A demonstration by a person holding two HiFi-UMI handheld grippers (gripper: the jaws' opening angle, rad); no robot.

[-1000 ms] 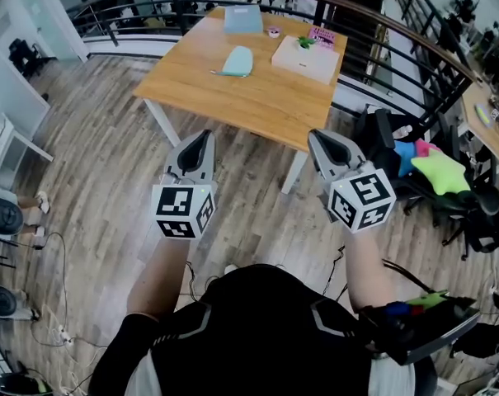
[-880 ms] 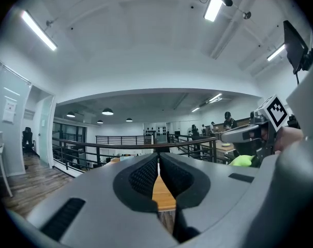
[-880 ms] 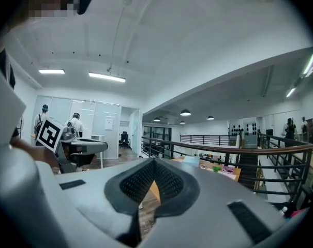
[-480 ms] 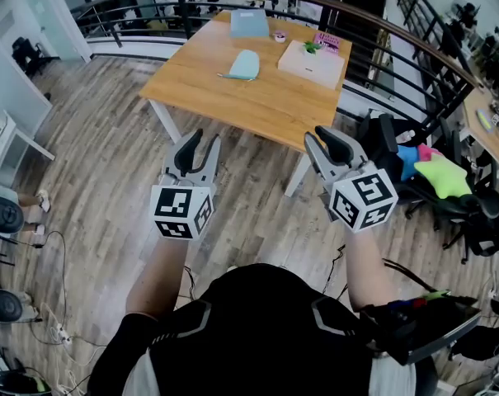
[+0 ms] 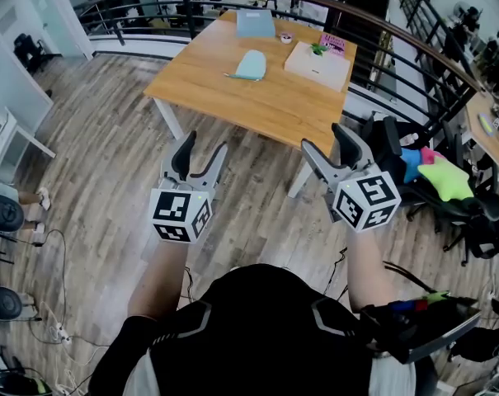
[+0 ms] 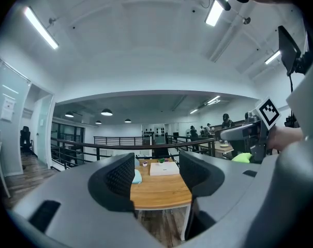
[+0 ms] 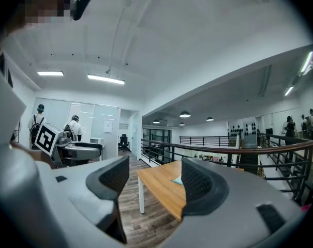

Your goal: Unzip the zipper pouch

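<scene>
Wooden table [image 5: 257,97] ahead with pale-blue zipper pouch [image 5: 251,64] on top; left gripper [image 5: 205,144] and right gripper [image 5: 325,137] just opened wide, empty, well short of it

Bare floor [image 5: 101,155] lies open up to the table [image 5: 257,110]. Its near half is free; a box [image 5: 317,66] stands right of the pouch [image 5: 251,64]. A railing [image 7: 224,149] seems close behind; chairs [image 5: 476,217] crowd the right.
</scene>
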